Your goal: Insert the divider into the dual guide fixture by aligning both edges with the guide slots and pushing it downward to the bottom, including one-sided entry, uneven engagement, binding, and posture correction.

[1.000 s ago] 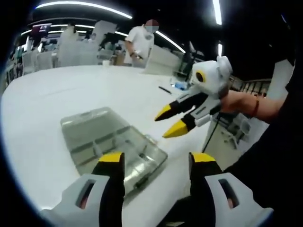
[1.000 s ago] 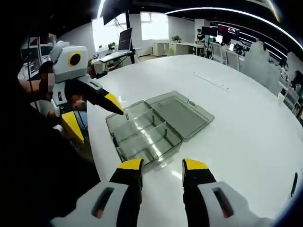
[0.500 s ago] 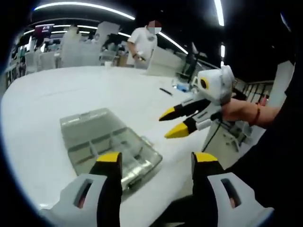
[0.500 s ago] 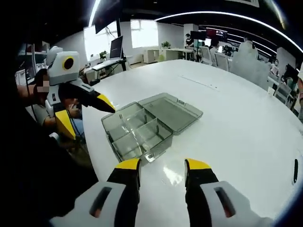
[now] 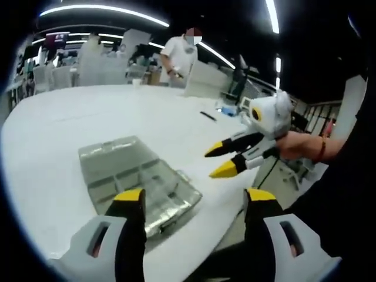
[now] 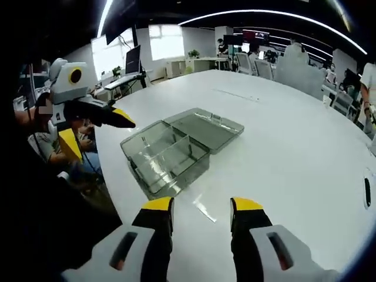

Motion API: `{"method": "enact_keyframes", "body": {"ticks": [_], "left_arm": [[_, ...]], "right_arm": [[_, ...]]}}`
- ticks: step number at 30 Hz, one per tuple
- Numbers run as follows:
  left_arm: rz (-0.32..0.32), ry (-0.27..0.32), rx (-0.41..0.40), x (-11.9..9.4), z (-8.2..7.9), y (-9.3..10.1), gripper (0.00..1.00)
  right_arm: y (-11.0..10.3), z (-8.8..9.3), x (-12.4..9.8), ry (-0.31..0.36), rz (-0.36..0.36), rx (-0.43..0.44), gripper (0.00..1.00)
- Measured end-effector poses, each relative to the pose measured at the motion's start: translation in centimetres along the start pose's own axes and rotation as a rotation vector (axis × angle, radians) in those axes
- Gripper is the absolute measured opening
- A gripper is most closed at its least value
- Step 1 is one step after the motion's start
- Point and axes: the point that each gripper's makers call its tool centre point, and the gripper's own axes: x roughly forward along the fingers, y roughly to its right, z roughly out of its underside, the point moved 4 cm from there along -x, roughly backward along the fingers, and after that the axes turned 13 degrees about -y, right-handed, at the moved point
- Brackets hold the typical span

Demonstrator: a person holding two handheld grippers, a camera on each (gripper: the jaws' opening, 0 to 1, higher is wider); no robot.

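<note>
Both grippers empty, jaws apart, off the box (no divider visible): risk is one-sided binding.

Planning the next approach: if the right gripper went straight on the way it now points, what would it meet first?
Probably the bare white table. The right gripper, open and empty, points just right of the clear plastic compartment box; depth is unclear, so it might clip that box's near corner.

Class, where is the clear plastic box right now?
The box lies open on the white table, near its edge, ahead of the right gripper in the right gripper view, with the left gripper to its left.
</note>
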Motion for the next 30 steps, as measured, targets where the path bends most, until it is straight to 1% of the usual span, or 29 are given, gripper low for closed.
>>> {"method": "enact_keyframes", "body": {"ticks": [2, 5, 9, 16, 23, 30], "left_arm": [[-0.001, 0.013, -0.012, 0.0, -0.1, 0.0, 0.67], [-0.005, 0.022, -0.007, 0.0, -0.2, 0.2, 0.67], [-0.006, 0.037, -0.008, -0.2, -0.1, 0.5, 0.68], [-0.007, 0.027, -0.011, -0.5, 0.6, 0.8, 0.68], [-0.006, 0.012, -0.027, -0.4, 1.2, 0.9, 0.68], [0.0, 0.011, -0.027, 0.1, 1.0, 1.0, 0.68]], "right_arm": [[0.1, 0.3, -0.1, 0.002, 0.005, 0.024, 0.35], [0.3, 0.5, -0.3, 0.009, 0.021, 0.043, 0.35], [0.2, 0.8, -0.4, 0.003, 0.023, 0.043, 0.35], [0.2, 1.1, -0.3, -0.002, 0.04, 0.054, 0.35], [0.4, 1.7, 1.2, -0.04, 0.052, 0.068, 0.36], [0.4, 1.5, 2.3, -0.06, 0.064, 0.067, 0.39]]}}
